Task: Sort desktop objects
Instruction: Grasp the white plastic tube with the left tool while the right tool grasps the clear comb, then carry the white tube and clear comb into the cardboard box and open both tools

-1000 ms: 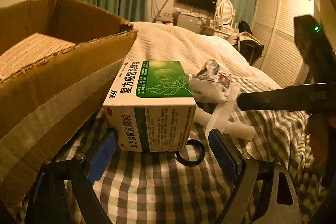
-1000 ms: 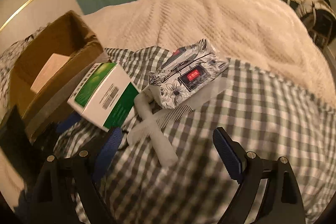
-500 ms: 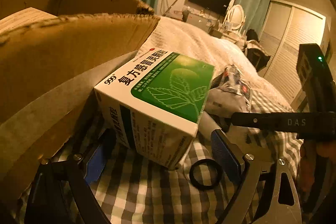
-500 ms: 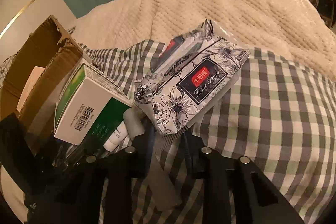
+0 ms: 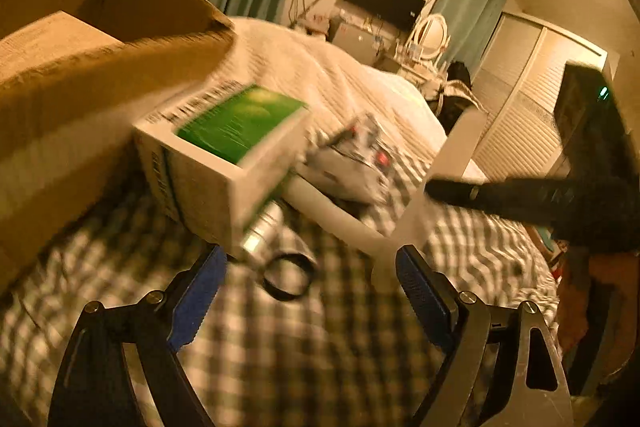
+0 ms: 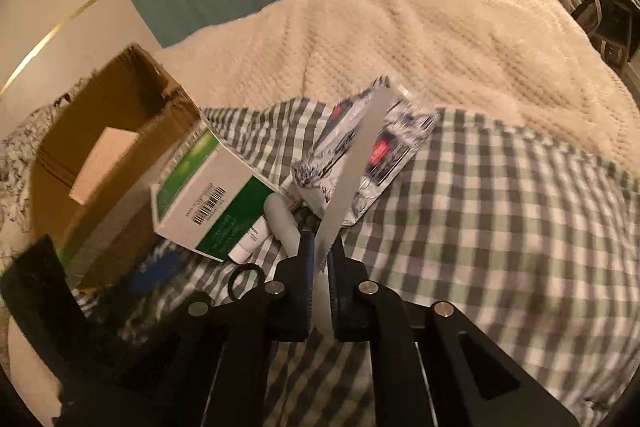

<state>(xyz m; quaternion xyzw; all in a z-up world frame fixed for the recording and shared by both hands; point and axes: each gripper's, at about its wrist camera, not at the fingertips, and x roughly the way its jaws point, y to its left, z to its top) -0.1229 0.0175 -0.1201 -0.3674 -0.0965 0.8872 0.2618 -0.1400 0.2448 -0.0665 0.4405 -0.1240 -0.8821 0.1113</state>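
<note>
Comb (image 6: 352,171) lifted, clamped between right tongs (image 6: 320,259)

Left wrist view: mounted behind the left claw (image 5: 308,291), looking forward and shallowly downward across the bed (image 5: 280,347); fingers in the lower corners of the frame. Close to the cardboard box (image 5: 80,99) at upper left and the green-and-white carton (image 5: 224,155) at centre; room wall and curtains fill the upper frame.

Right wrist view: mounted behind the right claw (image 6: 320,263), angled more steeply down onto the checked cover (image 6: 500,227); fingers at lower centre.

Shared between both views: cardboard box (image 6: 100,155), carton (image 6: 208,199), floral tissue pack (image 5: 348,167) (image 6: 384,147), black ring (image 5: 288,277) (image 6: 244,279), white comb (image 5: 448,179) (image 6: 352,167). Each claw appears in the other view: right one at right edge, left one at lower left.
</note>
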